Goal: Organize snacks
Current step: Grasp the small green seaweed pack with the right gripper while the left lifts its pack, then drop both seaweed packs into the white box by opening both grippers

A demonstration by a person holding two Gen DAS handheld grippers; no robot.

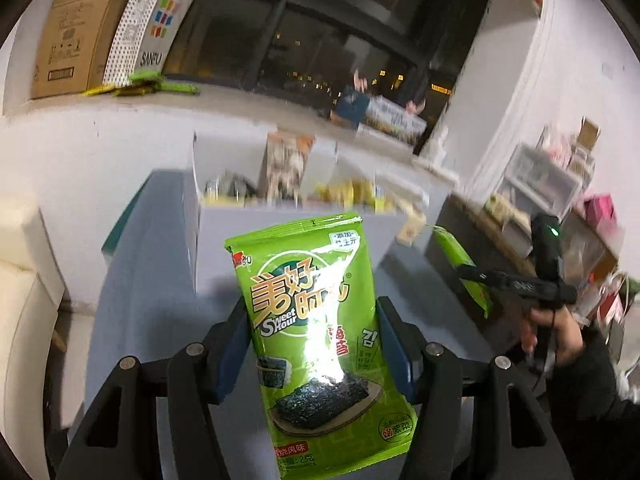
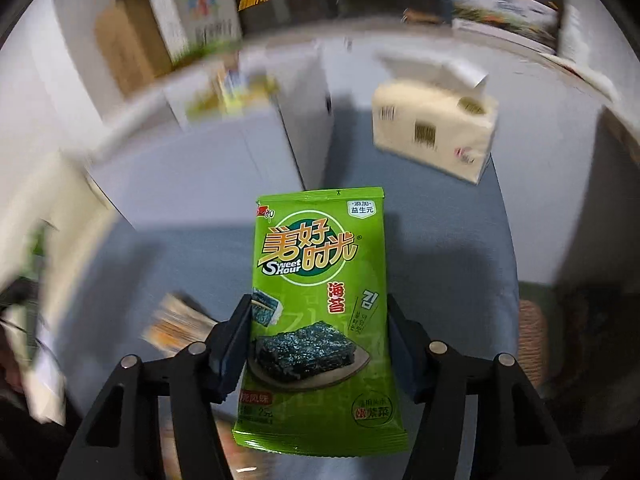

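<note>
My left gripper [image 1: 312, 344] is shut on a green seaweed snack packet [image 1: 316, 320], held upright above the blue-grey table. My right gripper [image 2: 318, 344] is shut on a second green seaweed packet [image 2: 320, 312], also upright. The right gripper also shows at the right of the left wrist view [image 1: 500, 278], with its green packet [image 1: 464, 268] edge-on. A white storage box [image 1: 280, 220] with several snacks inside stands ahead of the left gripper; it also shows in the right wrist view [image 2: 260, 136], to the upper left.
A cream tissue pack [image 2: 432, 128] lies on the table at the right. A blurred orange snack packet [image 2: 176, 324] lies at the left. A cardboard box [image 1: 76, 28] and a paper bag [image 1: 152, 24] stand on the window ledge. Shelves [image 1: 560, 184] stand at the right.
</note>
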